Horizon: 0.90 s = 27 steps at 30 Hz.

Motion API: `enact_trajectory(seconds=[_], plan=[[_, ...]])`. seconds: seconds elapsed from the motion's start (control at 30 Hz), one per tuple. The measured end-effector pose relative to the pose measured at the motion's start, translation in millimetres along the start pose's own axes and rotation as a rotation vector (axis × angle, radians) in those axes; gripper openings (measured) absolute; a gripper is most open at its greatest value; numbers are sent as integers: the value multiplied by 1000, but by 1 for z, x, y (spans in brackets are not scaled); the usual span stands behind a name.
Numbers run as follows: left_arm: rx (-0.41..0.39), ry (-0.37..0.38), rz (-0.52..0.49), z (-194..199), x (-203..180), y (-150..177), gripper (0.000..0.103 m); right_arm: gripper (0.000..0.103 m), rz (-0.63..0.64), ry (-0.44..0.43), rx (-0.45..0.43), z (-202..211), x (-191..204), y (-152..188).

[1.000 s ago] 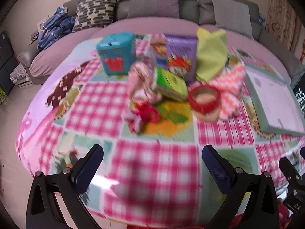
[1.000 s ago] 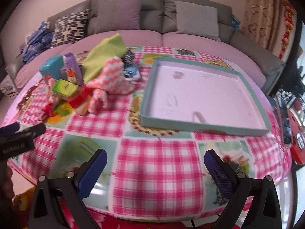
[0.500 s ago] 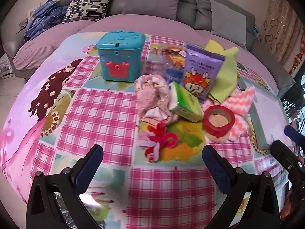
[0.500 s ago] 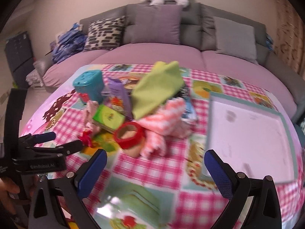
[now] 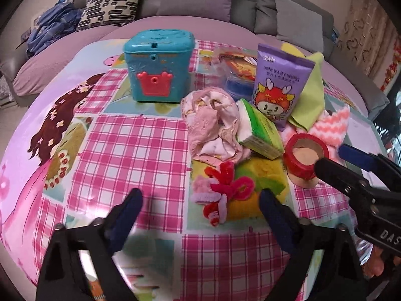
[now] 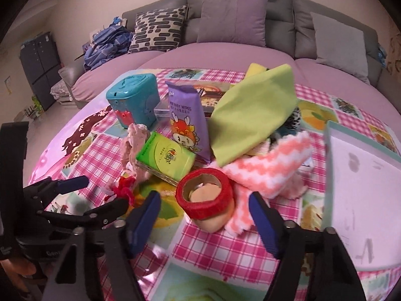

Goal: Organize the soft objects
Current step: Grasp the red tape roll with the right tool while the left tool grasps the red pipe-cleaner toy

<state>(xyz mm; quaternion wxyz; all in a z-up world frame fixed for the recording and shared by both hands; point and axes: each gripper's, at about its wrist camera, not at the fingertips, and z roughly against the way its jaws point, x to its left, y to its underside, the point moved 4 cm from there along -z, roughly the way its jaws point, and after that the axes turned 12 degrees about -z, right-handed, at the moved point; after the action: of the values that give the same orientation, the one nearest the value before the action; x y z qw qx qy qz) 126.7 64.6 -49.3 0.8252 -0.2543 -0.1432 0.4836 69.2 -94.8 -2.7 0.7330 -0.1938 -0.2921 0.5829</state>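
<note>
A pile of objects lies on the checked tablecloth. A red and pink fuzzy hair tie (image 5: 223,188) lies nearest my left gripper (image 5: 200,205), which is open just short of it. A crumpled pink cloth (image 5: 213,123) sits behind it. A red tape roll (image 6: 204,195) rests on a peach pad, right in front of my open right gripper (image 6: 204,213). A pink-and-white zigzag cloth (image 6: 270,168) and a green cloth (image 6: 253,115) lie to its right. The right gripper also shows in the left wrist view (image 5: 333,160), and the left gripper in the right wrist view (image 6: 100,195).
A teal toy box (image 5: 159,62), a purple wipes pack (image 5: 278,87) and a green tissue pack (image 5: 260,133) stand in the pile. A shallow white tray with a teal rim (image 6: 328,160) lies at the right. A sofa with cushions (image 6: 230,17) curves behind the table.
Both grippers have moved forward and closer to the pile. The right gripper has swung left, from facing the tray to facing the red tape roll.
</note>
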Motion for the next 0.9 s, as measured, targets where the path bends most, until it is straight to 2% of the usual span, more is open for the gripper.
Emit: enact_trajectory(seconds=[0.1, 0.13, 0.2, 0.37, 0.43, 0.57, 0.63, 0.9], plan=[[4, -1, -17, -6, -3, -2, 78, 72, 14, -5, 15, -11, 4, -1], [0, 5, -21, -7, -4, -3, 74, 67, 18, -5, 17, -14, 5, 0], [-4, 14, -26, -10, -6, -4, 72, 63, 21, -7, 26, -21, 6, 1], [-24, 18, -43, -8, -8, -3, 66, 60, 26, 2, 37, -31, 6, 2], [-28, 11, -55, -8, -12, -1, 56, 60, 29, 4, 35, -34, 5, 2], [-35, 14, -66, -2, -21, 1, 46, 60, 33, -1, 33, -36, 4, 2], [-39, 14, -70, -2, -23, 1, 34, 60, 44, 3, 32, -36, 4, 3], [-44, 25, -69, 0, -21, 2, 32, 62, 96, 23, 27, -41, 12, 7]])
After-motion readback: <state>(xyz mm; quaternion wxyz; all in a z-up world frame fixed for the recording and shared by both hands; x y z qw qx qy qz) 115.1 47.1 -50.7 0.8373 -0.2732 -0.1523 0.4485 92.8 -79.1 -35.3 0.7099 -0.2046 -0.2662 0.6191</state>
